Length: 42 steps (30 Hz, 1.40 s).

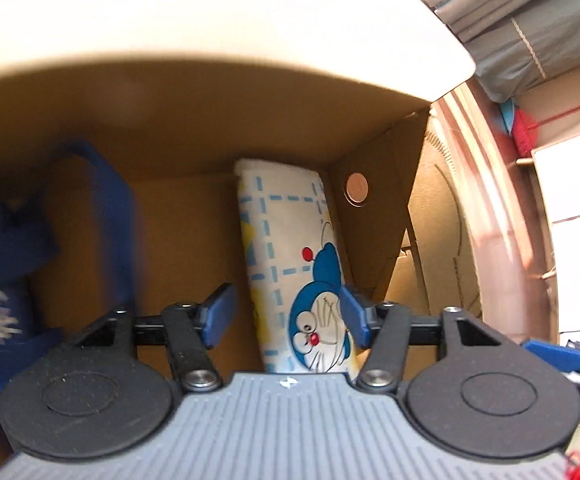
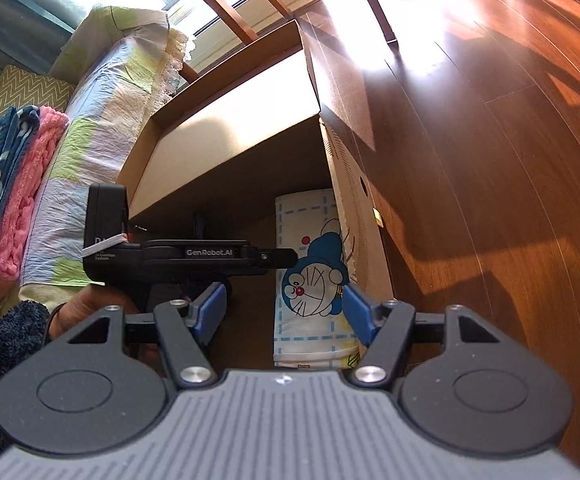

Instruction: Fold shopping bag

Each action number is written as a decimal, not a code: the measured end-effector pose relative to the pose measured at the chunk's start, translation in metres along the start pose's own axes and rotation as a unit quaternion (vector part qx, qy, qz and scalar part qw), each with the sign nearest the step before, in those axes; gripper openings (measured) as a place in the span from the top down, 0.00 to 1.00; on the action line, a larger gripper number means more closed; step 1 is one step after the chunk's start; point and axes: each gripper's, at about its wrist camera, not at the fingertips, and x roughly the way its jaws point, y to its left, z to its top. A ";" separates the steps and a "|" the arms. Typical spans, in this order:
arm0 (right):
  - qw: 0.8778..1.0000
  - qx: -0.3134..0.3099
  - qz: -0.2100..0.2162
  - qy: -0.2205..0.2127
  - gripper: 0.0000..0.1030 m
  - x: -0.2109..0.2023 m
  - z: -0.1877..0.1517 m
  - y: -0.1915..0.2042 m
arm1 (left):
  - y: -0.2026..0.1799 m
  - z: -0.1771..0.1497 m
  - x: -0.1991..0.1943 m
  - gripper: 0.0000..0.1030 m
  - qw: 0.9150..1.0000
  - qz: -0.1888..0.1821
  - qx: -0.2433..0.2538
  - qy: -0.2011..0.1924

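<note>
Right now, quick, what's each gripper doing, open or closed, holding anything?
Left gripper: open, holding nothing, above the folded cartoon bag in the cardboard box.
Right gripper: open, holding nothing.

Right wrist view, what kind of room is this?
Probably a home living room: a sofa under a patchwork cover, a wood floor, and a cardboard box holding a folded cartoon bag.

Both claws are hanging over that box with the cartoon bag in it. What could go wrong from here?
The folded bag lies tight against the box wall, so an open left gripper finger might catch cardboard instead. The right gripper, also open, hovers close to the left one and they could bump. The blue bag could snag.
</note>
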 end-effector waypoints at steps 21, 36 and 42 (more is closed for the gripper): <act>1.000 0.006 0.006 0.017 0.40 -0.002 -0.009 -0.005 | -0.038 -0.010 0.022 0.81 0.986 0.091 0.123 0.062; 1.000 0.011 0.003 0.026 0.40 -0.002 -0.014 -0.011 | -0.034 -0.010 0.026 0.81 0.968 0.135 0.191 0.085; 1.000 0.002 0.004 0.028 0.40 -0.005 -0.014 -0.006 | -0.029 -0.005 0.018 0.74 0.966 0.152 0.196 0.073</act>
